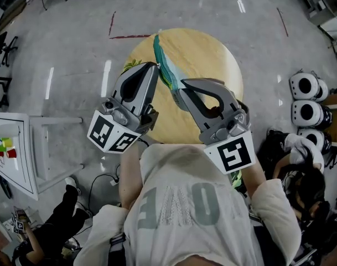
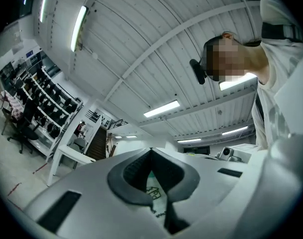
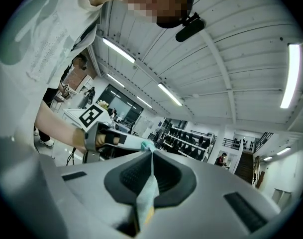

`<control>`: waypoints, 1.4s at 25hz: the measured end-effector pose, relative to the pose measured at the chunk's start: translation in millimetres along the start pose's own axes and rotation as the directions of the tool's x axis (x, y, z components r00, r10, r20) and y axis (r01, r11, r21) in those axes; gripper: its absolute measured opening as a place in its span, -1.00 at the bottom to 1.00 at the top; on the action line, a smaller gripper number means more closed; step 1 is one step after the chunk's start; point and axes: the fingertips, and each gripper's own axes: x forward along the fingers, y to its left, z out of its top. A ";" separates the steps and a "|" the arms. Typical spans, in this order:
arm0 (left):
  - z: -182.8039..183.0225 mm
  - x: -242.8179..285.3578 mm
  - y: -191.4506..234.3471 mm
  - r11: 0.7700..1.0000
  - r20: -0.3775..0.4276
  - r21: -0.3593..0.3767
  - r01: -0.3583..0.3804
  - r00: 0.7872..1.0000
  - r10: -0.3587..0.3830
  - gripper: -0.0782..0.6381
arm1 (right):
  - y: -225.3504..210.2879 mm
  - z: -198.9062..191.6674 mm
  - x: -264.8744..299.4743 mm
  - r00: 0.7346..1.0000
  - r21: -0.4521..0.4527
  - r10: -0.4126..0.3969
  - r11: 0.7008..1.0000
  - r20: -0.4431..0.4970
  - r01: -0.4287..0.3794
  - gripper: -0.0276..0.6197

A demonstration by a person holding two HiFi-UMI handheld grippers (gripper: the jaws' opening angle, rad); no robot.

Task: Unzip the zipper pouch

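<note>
Both grippers are raised above the round wooden table [image 1: 210, 51] and hold the zipper pouch [image 1: 164, 65] between them. The pouch is teal with a pale printed side and shows almost edge-on in the head view. My left gripper [image 1: 155, 66] is shut on one part of it; in the left gripper view a strip of printed pouch [image 2: 154, 195] sits between its closed jaws [image 2: 151, 151]. My right gripper [image 1: 180, 85] is shut on the pouch lower down; in the right gripper view the teal edge [image 3: 148, 190] runs up between its jaws [image 3: 151, 153]. The zipper itself is hidden.
A white table [image 1: 16, 154] with coloured blocks stands at the left. People sit at the lower left [image 1: 57, 220] and at the right [image 1: 301, 170]. White rounded devices [image 1: 306, 98] lie on the floor at the right. Both gripper views point up at the ceiling.
</note>
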 end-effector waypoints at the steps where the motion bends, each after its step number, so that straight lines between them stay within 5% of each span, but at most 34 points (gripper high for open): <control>1: 1.8 -3.7 3.9 1.000 0.002 0.006 -0.015 1.000 0.015 -0.71 | 2.6 3.6 -2.0 1.000 0.006 0.002 1.000 0.011 -0.002 -0.82; 17: 12.4 -26.8 48.1 0.977 0.015 0.063 -0.202 0.979 0.202 -0.71 | 2.3 19.4 -39.5 0.998 0.072 0.023 0.997 0.054 -0.027 -0.82; 35: -5.6 -11.5 64.6 0.977 0.009 0.012 -0.212 0.977 0.212 -0.70 | -18.1 0.5 -35.3 1.000 0.151 -0.009 0.989 0.025 0.005 -0.82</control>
